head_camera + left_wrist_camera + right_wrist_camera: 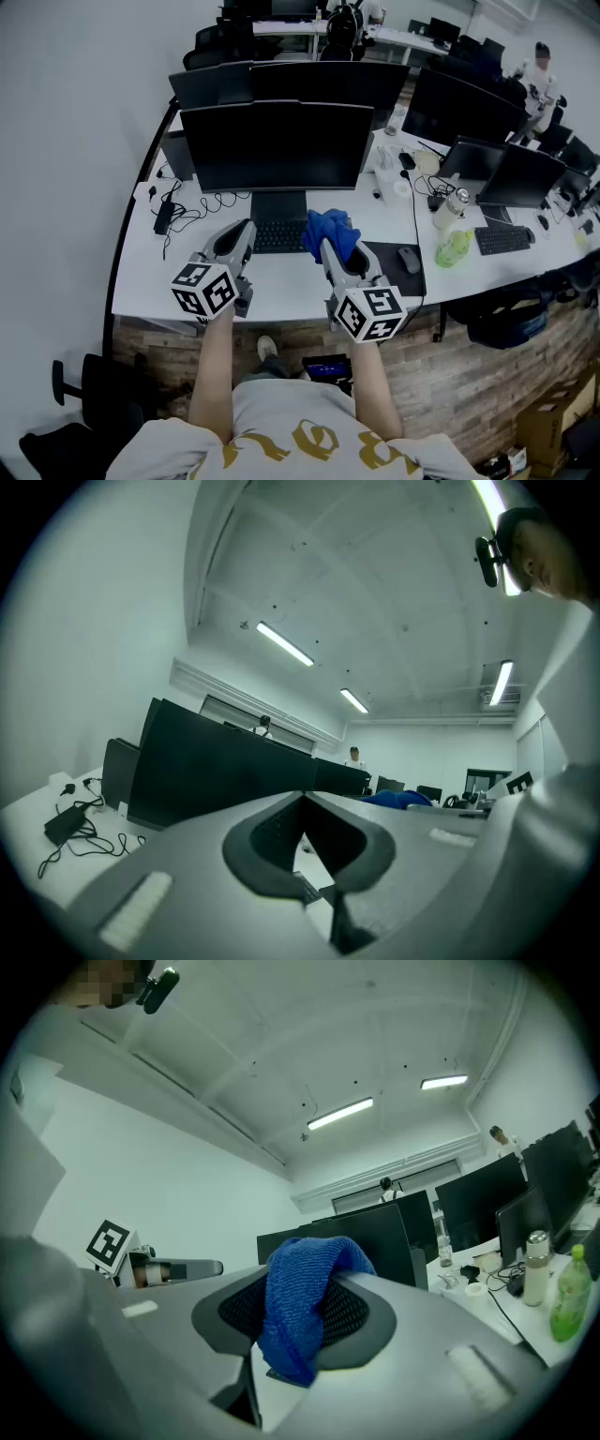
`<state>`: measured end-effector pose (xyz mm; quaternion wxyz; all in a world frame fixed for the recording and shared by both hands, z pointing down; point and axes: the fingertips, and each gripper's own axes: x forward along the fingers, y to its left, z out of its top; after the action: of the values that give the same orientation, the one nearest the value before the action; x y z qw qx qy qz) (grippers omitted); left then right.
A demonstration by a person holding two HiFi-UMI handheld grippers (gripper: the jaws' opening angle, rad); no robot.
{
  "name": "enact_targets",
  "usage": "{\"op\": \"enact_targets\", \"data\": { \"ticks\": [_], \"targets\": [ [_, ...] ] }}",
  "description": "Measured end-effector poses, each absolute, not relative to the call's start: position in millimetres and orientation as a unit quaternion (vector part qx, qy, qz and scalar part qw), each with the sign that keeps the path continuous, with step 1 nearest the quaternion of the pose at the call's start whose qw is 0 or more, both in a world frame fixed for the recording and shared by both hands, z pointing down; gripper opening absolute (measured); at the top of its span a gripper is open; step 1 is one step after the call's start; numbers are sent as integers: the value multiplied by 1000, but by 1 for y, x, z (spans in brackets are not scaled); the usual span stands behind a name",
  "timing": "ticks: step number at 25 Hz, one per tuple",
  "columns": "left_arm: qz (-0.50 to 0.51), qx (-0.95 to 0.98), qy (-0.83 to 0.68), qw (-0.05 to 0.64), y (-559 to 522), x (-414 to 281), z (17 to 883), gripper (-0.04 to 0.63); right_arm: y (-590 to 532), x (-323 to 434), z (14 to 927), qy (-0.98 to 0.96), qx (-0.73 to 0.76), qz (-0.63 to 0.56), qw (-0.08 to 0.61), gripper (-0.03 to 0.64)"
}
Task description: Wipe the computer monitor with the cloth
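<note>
Both forearms are stretched forward from the body over the near edge of a white desk [281,283], and the two grippers are held side by side, pointed up and away toward the computer monitor [277,145]. The left gripper [302,797] is seen closed, its jaw tips pressed together with nothing between them. It is held just above the desk, near and to the left of a black keyboard [279,236]. The right gripper [327,251] is clamped on the blue cloth [305,1312], which is pinched at the jaw tips and is draped down over the inner pads. In the head view the cloth is bunched just right of the keyboard, near the foot of the monitor stand and well apart from the dark screen. The keyboard is found between the grippers and the stand. A power adapter with tangled cables [167,214] is laid at the far left of the desk. To the right, a mouse [408,259] is set on a dark mat [386,253], and farther right a green bottle [453,248] and a steel bottle [450,208] are stood near a second keyboard [503,240]. More dark monitors are ranged behind, and a person [539,80] is seen at the far right.
</note>
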<state>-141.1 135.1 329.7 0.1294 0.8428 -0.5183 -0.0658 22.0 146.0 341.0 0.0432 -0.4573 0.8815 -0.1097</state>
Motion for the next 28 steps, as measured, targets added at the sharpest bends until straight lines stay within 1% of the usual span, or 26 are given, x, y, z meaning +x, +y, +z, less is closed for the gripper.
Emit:
{"op": "enact_targets", "data": {
  "ticks": [11,17,23,28],
  "targets": [
    [-64,841,-523,124,134,-140,325,0,143,21,335,885,-453,-99,46,144],
    [-69,840,-526,113,131,-143,314,0,135,27,317,881,-459,-86,72,149],
    [-76,841,-524,111,111,-158,310,0,115,13,291,888,-433,-79,131,150],
    [-73,844,-520,109,73,-175,315,0,83,-7,282,888,-436,-59,134,150]
  ]
}}
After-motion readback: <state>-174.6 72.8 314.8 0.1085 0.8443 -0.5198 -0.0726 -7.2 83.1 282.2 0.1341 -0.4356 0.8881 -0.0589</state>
